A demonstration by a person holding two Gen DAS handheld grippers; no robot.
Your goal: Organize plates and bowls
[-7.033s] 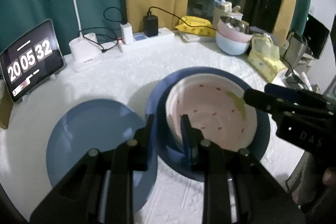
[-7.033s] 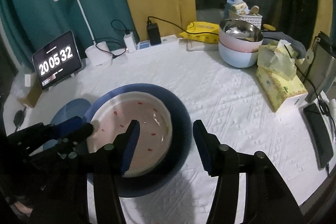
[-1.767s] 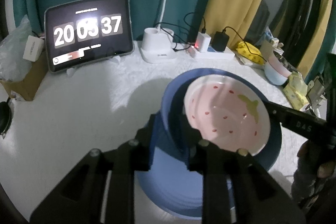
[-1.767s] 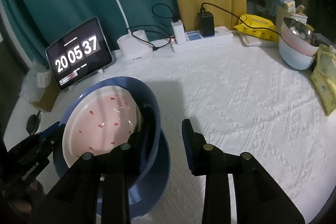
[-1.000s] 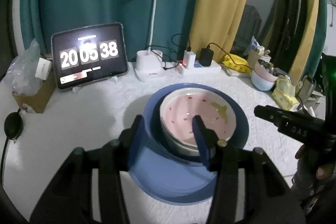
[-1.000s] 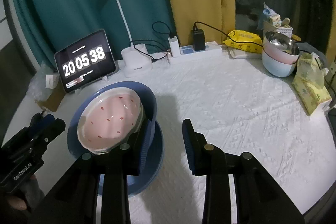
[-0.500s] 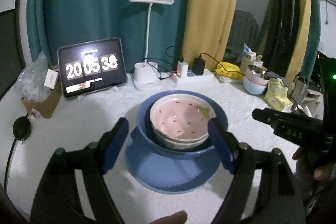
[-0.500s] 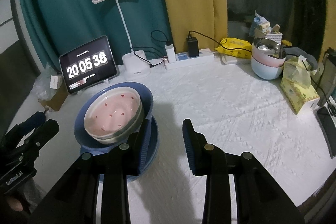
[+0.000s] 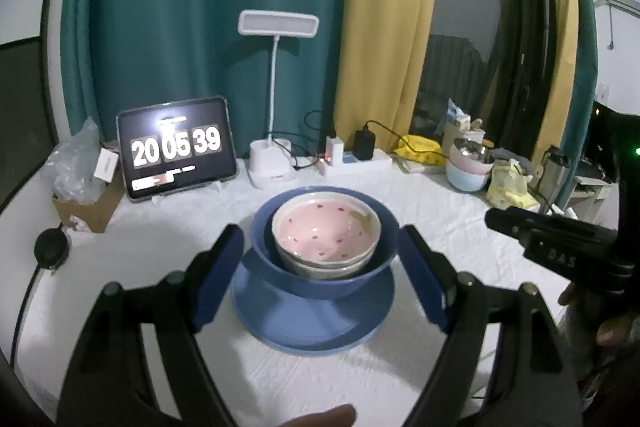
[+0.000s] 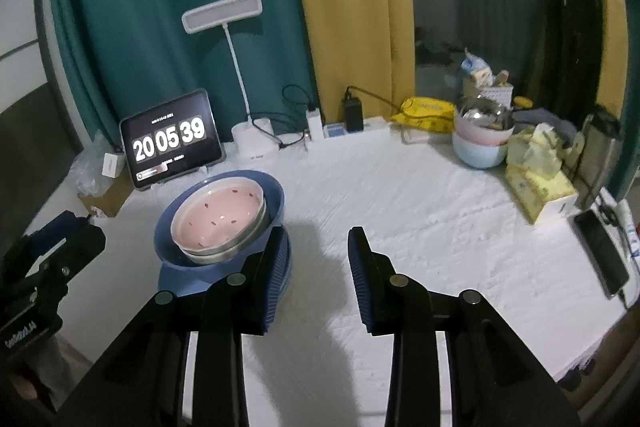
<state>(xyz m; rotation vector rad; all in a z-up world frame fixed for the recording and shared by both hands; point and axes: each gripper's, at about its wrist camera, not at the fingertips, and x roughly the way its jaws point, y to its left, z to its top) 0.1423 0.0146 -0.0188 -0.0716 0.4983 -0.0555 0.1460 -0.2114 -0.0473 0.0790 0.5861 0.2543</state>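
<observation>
A pink strawberry-print bowl (image 9: 326, 235) sits inside a dark blue bowl (image 9: 328, 287), which stands on a light blue plate (image 9: 312, 323) on the white tablecloth. The same stack shows in the right wrist view: pink bowl (image 10: 218, 215), blue bowl (image 10: 276, 203), plate (image 10: 180, 283). My left gripper (image 9: 320, 275) is wide open and empty, drawn back above the stack's near side. My right gripper (image 10: 316, 275) is open and empty, to the right of the stack.
A clock tablet (image 9: 176, 147), a white desk lamp (image 9: 276, 99) and a power strip (image 9: 352, 163) stand at the back. Stacked pink and pale blue bowls (image 10: 480, 139), a tissue box (image 10: 540, 187) and a phone (image 10: 604, 255) are at the right. A cardboard box (image 9: 84, 203) is at the left.
Both grippers set the blue bowl with the pink bowl onto the light blue plate, let go and opened. Both have pulled back and up from the stack.
</observation>
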